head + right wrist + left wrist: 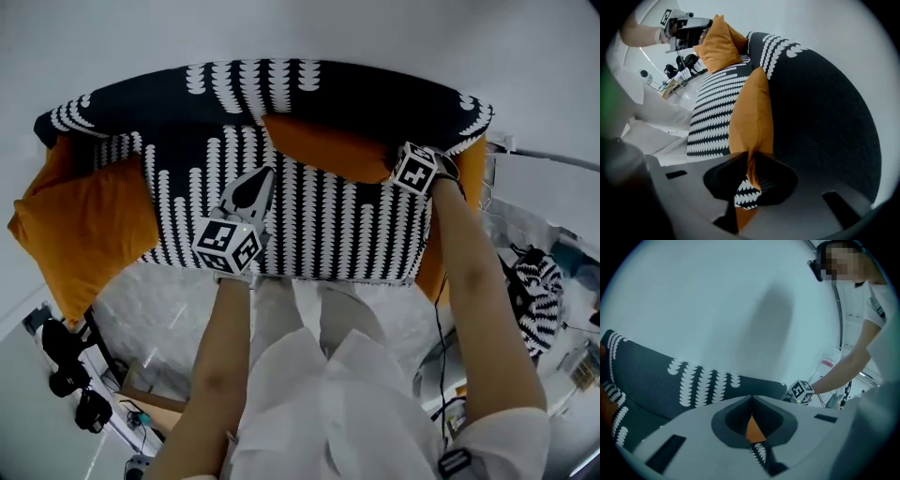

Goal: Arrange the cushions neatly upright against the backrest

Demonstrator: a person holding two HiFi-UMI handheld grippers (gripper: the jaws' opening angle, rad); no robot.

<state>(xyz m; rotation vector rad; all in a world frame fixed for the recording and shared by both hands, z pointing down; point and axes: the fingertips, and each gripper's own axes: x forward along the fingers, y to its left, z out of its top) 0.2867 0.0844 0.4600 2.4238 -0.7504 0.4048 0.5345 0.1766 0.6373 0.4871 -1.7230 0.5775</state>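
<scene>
**Q:** Entry one, the step in hand?
**A:** Standing the middle cushion point(752, 117) up against the backrest point(820, 117), as I judge it. To do it well I would lift rather than drag and press its back face flat to the backrest. I would let go only once its lower edge sits on the seat point(715, 117). The hold is on a thin fold of cloth, so a hard tug could pull it free

**Q:** Entry two, right tongs?
**A:** Right tongs point(752, 157): jaws nearly together, nipped on a corner fold of that cushion, with fabric bunched between them. The cushion runs straight ahead of the tips, on edge. The backrest is on one side of it and the seat on the other

**Q:** Entry three, left tongs?
**A:** Left tongs point(255, 183): jaws fully together, nothing held. They hover over the seat with tips toward the backrest, near the same cushion's far corner but apart from it as far as I can see

**Q:** Entry four, further out?
**A:** Second cushion point(89, 230): well off to the outer side of my left tongs, slumped at that end of the sofa, not upright. Third cushion point(475, 169): just beyond my right tongs at the other arm, partly hidden by my wrist. Both are yet to be set, I reckon
</scene>
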